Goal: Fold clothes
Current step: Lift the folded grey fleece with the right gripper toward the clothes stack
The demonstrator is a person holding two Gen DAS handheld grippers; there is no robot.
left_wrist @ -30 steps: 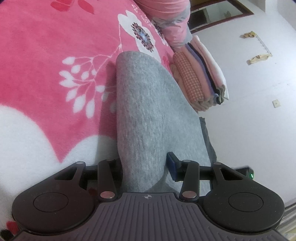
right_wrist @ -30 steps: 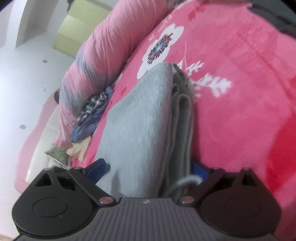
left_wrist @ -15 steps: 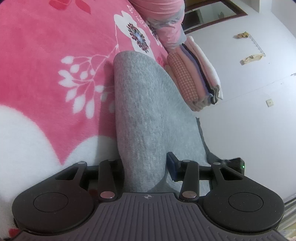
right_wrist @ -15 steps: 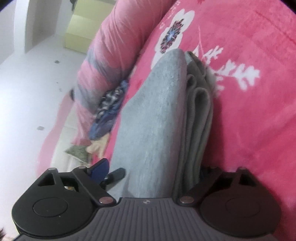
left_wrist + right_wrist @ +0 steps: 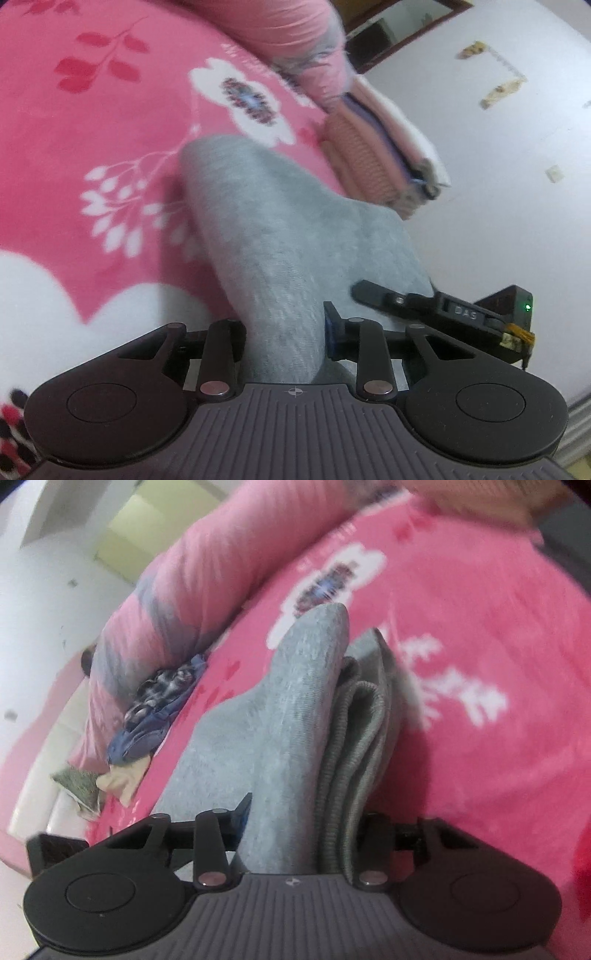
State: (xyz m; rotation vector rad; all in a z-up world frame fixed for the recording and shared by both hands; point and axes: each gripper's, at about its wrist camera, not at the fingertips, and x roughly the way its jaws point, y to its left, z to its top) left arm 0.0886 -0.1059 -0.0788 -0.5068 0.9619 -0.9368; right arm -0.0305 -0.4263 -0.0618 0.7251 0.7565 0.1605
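Observation:
A folded grey garment [image 5: 280, 236] is held up over the pink floral blanket [image 5: 92, 110]. My left gripper [image 5: 286, 332] is shut on one end of it. My right gripper [image 5: 299, 827] is shut on the other end, where the folded layers and a ribbed hem [image 5: 351, 760] bunch between the jaws. The right gripper's body [image 5: 443, 306] shows in the left wrist view at the garment's far corner. The garment runs away from both cameras towards the white flower print [image 5: 332, 579].
A stack of folded clothes [image 5: 380, 147] sits at the bed's edge by the white wall. A rolled pink and grey quilt [image 5: 177, 609] lies along the bed, with a crumpled blue checked garment [image 5: 155, 705] and small cloths [image 5: 92, 782] beside it.
Both grippers have swung with the grey garment still gripped; the views are motion-blurred. The right gripper's body has come further into the left wrist view.

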